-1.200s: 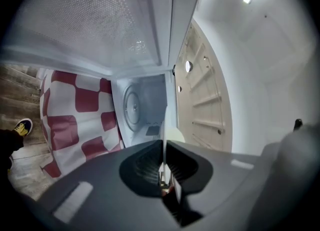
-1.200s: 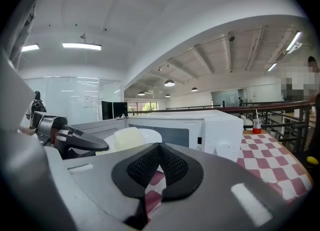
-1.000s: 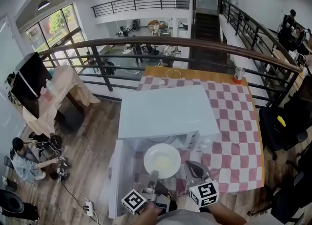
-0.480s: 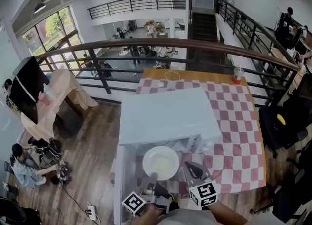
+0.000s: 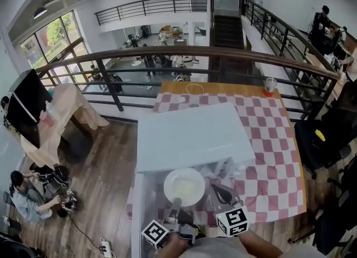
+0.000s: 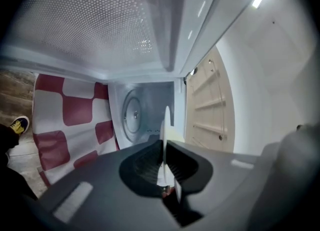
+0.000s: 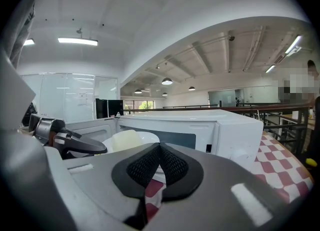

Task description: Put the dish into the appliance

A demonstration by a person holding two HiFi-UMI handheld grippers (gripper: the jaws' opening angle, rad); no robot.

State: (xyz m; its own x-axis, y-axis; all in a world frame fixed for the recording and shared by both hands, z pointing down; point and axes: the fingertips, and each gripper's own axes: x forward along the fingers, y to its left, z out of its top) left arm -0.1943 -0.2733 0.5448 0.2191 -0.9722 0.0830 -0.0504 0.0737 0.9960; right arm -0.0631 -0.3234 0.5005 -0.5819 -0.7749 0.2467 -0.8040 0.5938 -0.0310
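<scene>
Nearest the person, the left gripper (image 5: 176, 201) pinches the near rim of a white plate (image 5: 185, 186) — in its own view the rim runs edge-on between the clamped jaws. Just beside it on the right, the right gripper (image 5: 216, 189) has its jaws pressed together on nothing. The plate sits level at the mouth of the white microwave (image 5: 189, 134), whose door (image 5: 137, 212) hangs open to the left. Beyond — the red-checked tablecloth (image 5: 268, 139).
</scene>
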